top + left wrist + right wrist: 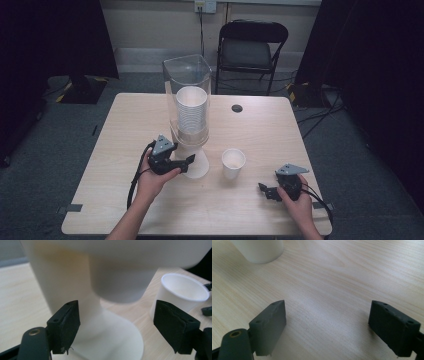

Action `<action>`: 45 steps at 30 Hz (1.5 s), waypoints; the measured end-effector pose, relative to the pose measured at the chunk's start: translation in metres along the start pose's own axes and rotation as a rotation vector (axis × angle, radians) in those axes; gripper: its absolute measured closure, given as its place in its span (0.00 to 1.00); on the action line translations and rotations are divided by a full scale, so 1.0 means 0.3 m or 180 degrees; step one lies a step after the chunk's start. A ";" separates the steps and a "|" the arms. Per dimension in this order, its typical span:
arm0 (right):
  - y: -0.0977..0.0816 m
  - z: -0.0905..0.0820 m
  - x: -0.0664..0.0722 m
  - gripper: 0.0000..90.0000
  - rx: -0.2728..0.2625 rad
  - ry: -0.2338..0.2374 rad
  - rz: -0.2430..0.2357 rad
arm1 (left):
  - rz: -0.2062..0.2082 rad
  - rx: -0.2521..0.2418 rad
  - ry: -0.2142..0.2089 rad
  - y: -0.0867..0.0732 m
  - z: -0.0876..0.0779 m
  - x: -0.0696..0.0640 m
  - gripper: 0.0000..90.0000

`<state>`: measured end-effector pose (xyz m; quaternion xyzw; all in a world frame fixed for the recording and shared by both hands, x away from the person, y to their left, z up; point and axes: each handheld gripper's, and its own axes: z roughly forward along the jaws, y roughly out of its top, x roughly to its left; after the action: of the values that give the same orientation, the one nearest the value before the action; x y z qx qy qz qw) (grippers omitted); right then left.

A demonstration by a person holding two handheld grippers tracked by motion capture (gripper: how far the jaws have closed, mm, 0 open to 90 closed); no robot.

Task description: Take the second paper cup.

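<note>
Left gripper (189, 161): held at the near left of the dispenser's foot; jaws stand apart, nothing gripped.
Dispenser (187, 80): clear tube at table centre, loaded with a cup stack (191, 112); its white foot (110, 337) is seen between the left jaws, untouched.
Cup (233, 163): set upright on the table (260, 130), just right of the foot.
Right gripper (263, 189): held low at the near right, well apart from the cup; jaws wide, nothing between them.
</note>
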<state>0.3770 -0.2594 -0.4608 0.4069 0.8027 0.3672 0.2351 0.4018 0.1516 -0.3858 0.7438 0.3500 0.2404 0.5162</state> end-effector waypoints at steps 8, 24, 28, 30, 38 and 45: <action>0.000 0.000 0.000 0.16 0.0002 -0.0001 -0.0004 | 0.0026 -0.0271 0.0093 0.054 0.032 -0.009 0.25; -0.002 0.000 0.000 0.16 -0.0013 0.0001 -0.0013 | 0.0170 -0.0288 0.0120 0.041 0.064 -0.022 0.38; -0.002 0.000 0.000 0.16 -0.0014 0.0000 -0.0014 | 0.0181 -0.0357 0.0153 0.028 0.066 -0.028 0.38; -0.002 0.000 0.000 0.16 -0.0014 0.0001 -0.0011 | 0.0184 -0.0349 0.0170 0.028 0.066 -0.031 0.39; -0.002 -0.001 0.001 0.16 -0.0011 -0.0005 -0.0005 | 0.0209 -0.0326 0.0178 0.029 0.065 -0.033 0.39; -0.002 -0.001 0.001 0.16 -0.0014 -0.0002 -0.0009 | 0.0203 -0.0166 0.0211 0.012 0.080 -0.037 0.39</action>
<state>0.3765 -0.2595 -0.4612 0.4054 0.8023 0.3686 0.2368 0.4129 0.1279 -0.3908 0.7325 0.3367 0.2903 0.5156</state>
